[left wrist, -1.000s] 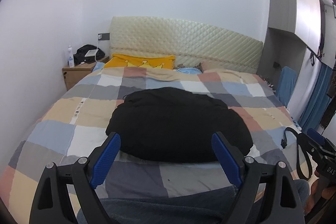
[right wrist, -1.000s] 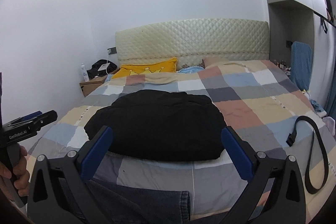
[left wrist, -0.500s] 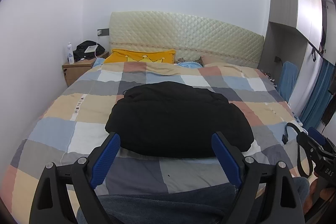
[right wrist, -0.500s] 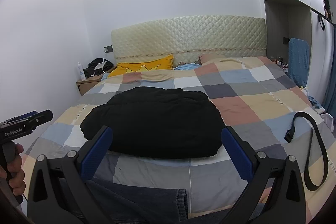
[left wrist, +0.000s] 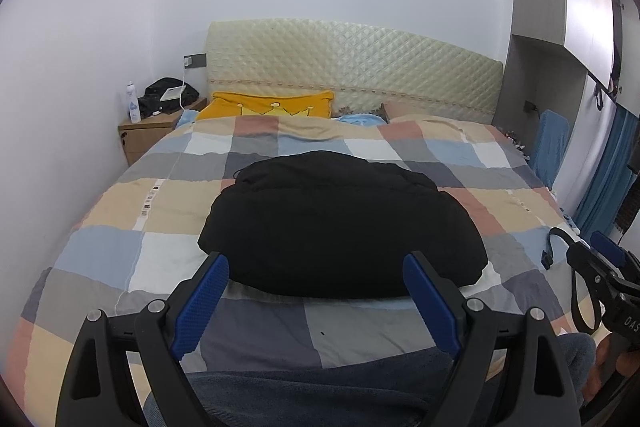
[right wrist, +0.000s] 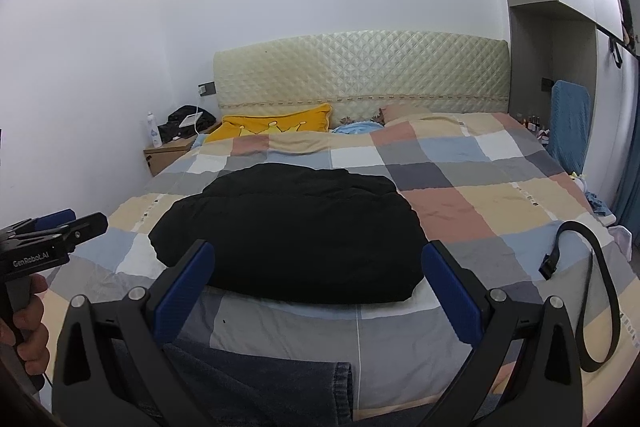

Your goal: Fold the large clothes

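A large black padded garment lies folded in a rounded bundle on the checked bedspread; it also shows in the right wrist view. My left gripper is open and empty, held above the bed's foot, short of the garment. My right gripper is open and empty, also short of the garment's near edge. Dark blue denim lies at the near bed edge under both grippers. Each gripper shows at the side of the other's view.
A black strap lies on the bed's right side. A yellow pillow sits by the quilted headboard. A wooden nightstand with a bottle and black bag stands at left. Blue cloth hangs at right.
Both grippers have risen and drawn back slightly, so the bed sits lower in the views. The garment has not moved and both grippers stay open.
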Motion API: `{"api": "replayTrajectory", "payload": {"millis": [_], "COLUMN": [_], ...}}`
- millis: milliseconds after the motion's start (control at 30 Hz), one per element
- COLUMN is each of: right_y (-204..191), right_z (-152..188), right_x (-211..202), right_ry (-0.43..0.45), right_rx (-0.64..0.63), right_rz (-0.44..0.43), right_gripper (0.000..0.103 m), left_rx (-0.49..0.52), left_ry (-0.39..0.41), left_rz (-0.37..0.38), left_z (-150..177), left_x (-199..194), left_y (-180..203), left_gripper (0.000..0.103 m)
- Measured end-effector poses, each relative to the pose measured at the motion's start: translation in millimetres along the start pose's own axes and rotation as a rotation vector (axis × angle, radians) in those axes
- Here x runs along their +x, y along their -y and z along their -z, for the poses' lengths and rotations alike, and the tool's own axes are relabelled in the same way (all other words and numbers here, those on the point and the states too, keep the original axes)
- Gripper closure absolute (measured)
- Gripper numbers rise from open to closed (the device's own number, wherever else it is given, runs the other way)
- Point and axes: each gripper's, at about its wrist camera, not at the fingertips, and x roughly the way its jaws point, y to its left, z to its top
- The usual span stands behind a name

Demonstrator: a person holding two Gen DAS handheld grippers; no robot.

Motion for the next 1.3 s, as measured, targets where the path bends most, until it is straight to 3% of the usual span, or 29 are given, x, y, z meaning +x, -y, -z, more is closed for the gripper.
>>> {"api": "replayTrajectory", "payload": {"millis": [367,1300], "right_y": [-4.8,-8.7], "right_z": [0.1,0.1], "right_x": [3.1,8.9], "right_ry": [-0.008,-0.03], "right_rx": [-0.024,-0.006], "right_rz": [0.018,0.028], "right_gripper": [0.0,0.0], "left_rx": [0.002,-0.009], "left_ry": [-0.007,-0.029], "left_rz": [-0.033,-0.014], "left_z": [0.3,4.0], "left_x": [0.3,3.5], "left_y": [-3.7,-8.5], "left_gripper": [0.014,0.014]}}
